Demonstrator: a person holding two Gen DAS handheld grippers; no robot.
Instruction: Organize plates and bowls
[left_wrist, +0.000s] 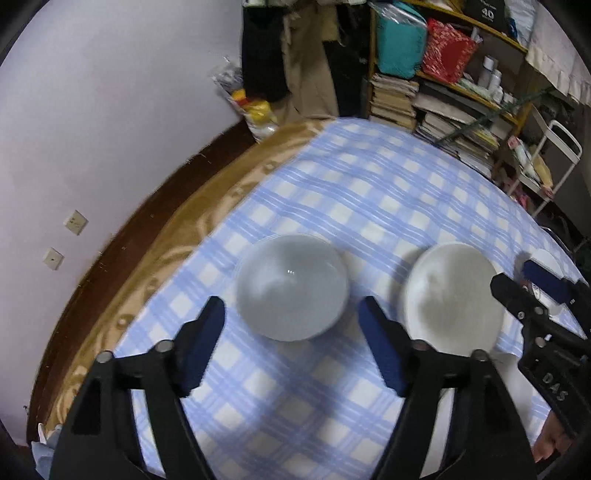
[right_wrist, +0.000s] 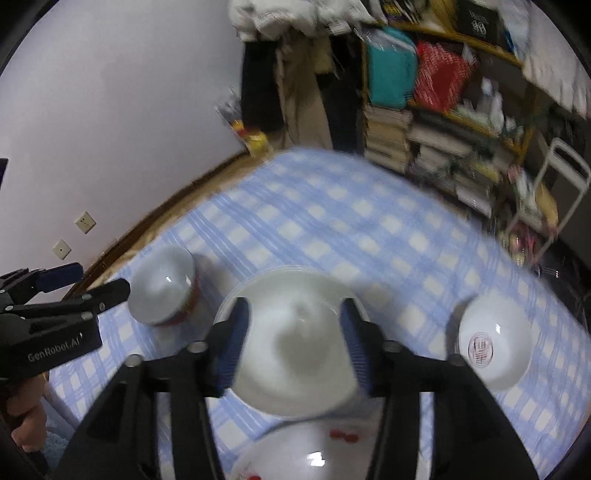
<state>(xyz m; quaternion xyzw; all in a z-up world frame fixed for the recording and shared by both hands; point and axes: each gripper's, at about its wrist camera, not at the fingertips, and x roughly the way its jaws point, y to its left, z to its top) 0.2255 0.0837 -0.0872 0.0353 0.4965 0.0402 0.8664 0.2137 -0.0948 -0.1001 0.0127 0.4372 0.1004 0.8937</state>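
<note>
Hovering over a bed with a blue-checked sheet (left_wrist: 369, 192), the left hand-held gripper (left_wrist: 291, 341) stands with its blue-padded jaws spread wide and nothing between them; a pale bowl (left_wrist: 291, 288) sits on the sheet just beyond the fingertips, clear of both pads. Right of that bowl, and apart from it, lies a white plate (left_wrist: 454, 291), and past the plate the right hand-held gripper (left_wrist: 528, 284) shows at the frame's edge, with a sliver of another white dish behind it. In the right wrist view the right hand-held gripper (right_wrist: 291, 350) is also open, its pads standing on either side of the white plate (right_wrist: 291, 343) seen below them; the picture is blurred, and the pads seem to hang above the plate rather than press on it, so nothing is held. Left of the plate stands the bowl (right_wrist: 162, 291), which here shows a red band low on its outer wall. To the right, well apart, a second bowl (right_wrist: 495, 343) carries a red round mark on its inside. At the bottom edge, under the gripper, part of another white dish (right_wrist: 295, 454) with red spots shows. The left hand-held gripper (right_wrist: 88, 284) enters from the left, held by a hand (right_wrist: 26, 417). A brown blanket (left_wrist: 177, 236) runs along the bed's wall side, and cluttered shelves (left_wrist: 443, 103) stand beyond.
</note>
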